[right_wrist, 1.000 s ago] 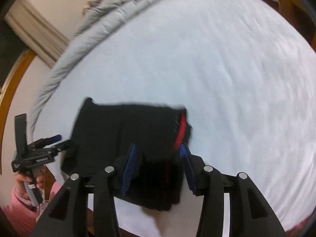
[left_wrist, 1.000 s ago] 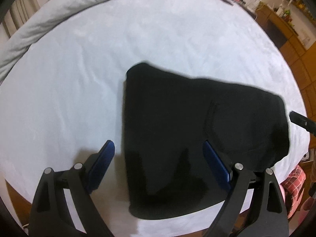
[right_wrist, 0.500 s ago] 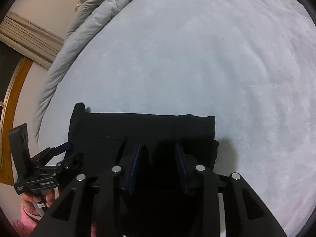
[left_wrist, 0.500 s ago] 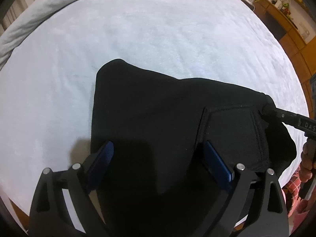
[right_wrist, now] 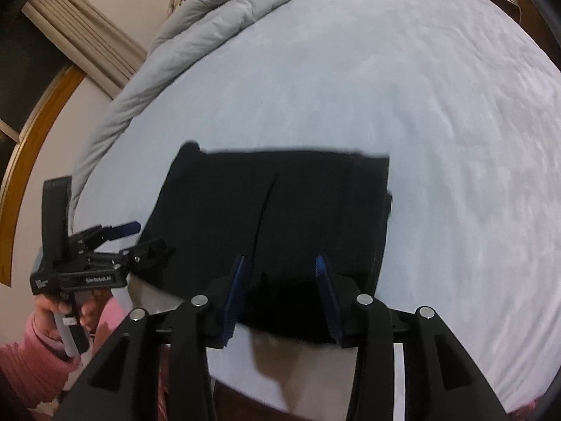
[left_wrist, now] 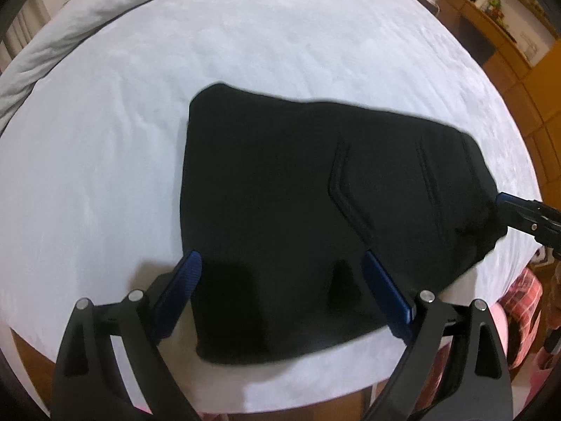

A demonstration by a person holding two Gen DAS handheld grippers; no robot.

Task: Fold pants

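The black pants [left_wrist: 315, 193] lie folded into a flat block on the white bed [left_wrist: 280, 35], close to its near edge. My left gripper [left_wrist: 280, 263] stands open and wide over the block's near left part, and nothing is pinched between its blue pads [left_wrist: 186, 280]. In the right wrist view the pants [right_wrist: 280, 203] lie flat. My right gripper [right_wrist: 280, 263] hovers over their near edge with its jaws opening, the cloth lying under them, not clamped. The left gripper [right_wrist: 143, 238] shows at the pants' left edge. The right gripper's tip [left_wrist: 515, 207] shows beside the pants' right corner.
A grey duvet [left_wrist: 87, 35] is bunched along the bed's far left side, also seen as the duvet [right_wrist: 228, 28]. Wooden furniture [left_wrist: 508, 35] stands beyond the bed at right. A curtain [right_wrist: 80, 42] hangs at left. A pink sleeve [right_wrist: 28, 351] and the bed's near edge [right_wrist: 350, 386] are close below.
A second ago the right gripper held a fold with a red band showing; now the pants lie flat with no red. Both grippers came in close, then drew back toward the near edge.
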